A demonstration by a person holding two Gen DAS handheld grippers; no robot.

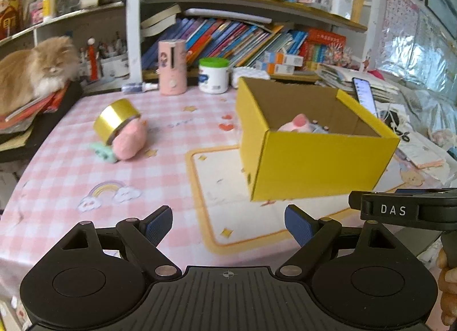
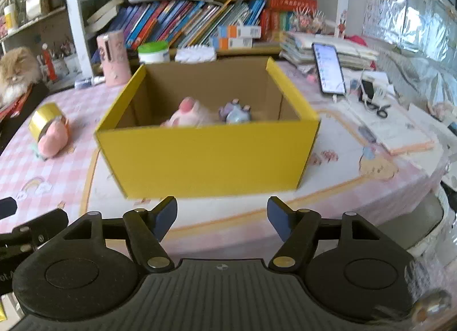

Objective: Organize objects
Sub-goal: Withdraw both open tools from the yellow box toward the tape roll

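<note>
Left wrist view: left claw apart, empty; right claw apart, empty. Risk: gold tape roll leaning on pink plush rolls off bench if nudged.

Left gripper, frame bottom: jaws spread wide, empty, over the pink checked worktop. Yellow box, centre right: open top, pink plush toy inside. Gold tape roll, centre left, touching a second pink plush. Cat, upper left, lying on stacked books.
</note>
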